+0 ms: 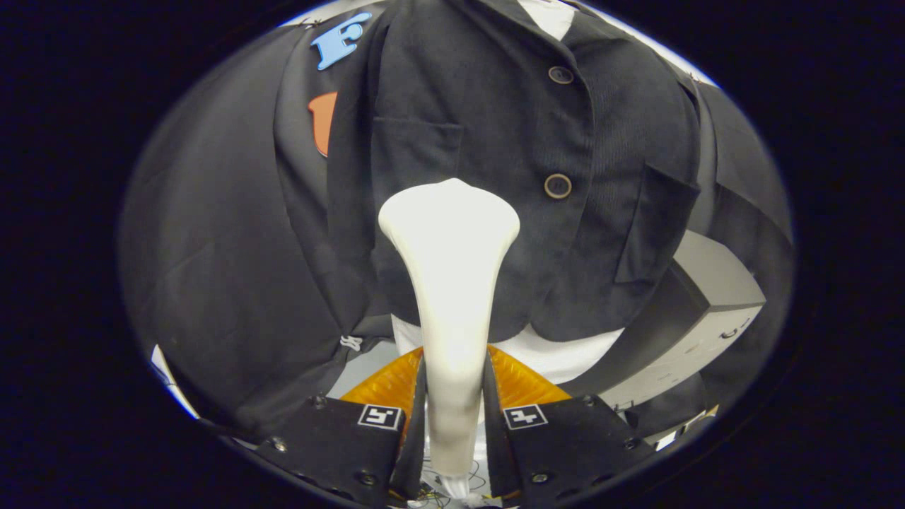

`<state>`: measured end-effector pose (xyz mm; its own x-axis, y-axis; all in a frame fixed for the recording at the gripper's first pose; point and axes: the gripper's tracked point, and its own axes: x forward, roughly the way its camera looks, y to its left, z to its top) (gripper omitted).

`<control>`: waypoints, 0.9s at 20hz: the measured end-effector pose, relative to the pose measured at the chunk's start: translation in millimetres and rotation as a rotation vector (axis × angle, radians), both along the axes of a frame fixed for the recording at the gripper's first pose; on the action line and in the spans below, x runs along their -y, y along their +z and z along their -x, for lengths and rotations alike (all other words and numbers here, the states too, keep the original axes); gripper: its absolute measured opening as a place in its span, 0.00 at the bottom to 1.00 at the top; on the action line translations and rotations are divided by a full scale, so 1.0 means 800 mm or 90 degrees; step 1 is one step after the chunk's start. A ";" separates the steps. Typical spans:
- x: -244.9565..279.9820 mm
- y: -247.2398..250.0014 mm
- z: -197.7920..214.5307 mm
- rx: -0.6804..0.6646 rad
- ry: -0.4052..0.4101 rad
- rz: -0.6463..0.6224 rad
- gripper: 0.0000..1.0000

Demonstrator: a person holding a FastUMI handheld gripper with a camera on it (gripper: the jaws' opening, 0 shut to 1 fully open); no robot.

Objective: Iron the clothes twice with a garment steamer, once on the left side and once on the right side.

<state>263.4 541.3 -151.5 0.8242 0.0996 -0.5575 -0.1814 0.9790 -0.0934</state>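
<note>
A white garment steamer (452, 283) stands up between my fingers, its narrow handle clamped by both of them and its wide head pointing forward. My gripper (454, 392) is shut on that handle. Just beyond the head hangs a dark buttoned jacket (495, 141) over a white shirt (565, 353). The steamer head sits against the jacket's left front panel, below the left chest pocket (416, 152) and left of the lower button (558, 186). Whether the head touches the cloth I cannot tell.
A grey cabinet (707, 311) stands behind the jacket's right hem. Black cloth wall (226, 247) hangs to the left of the jacket. A white tag (351, 343) dangles near the left hem.
</note>
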 end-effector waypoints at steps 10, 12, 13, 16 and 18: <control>0.021 -0.089 0.017 -0.058 0.011 0.021 0.39; 0.022 -0.092 0.024 -0.063 0.017 0.025 0.39; 0.025 -0.092 0.029 -0.066 0.017 0.021 0.39; 0.024 -0.085 0.026 -0.061 0.015 0.013 0.39; 0.031 -0.067 0.028 -0.055 0.014 0.003 0.39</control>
<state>241.2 516.8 -205.3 0.7711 0.1141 -0.6264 -0.2098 0.9744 -0.0808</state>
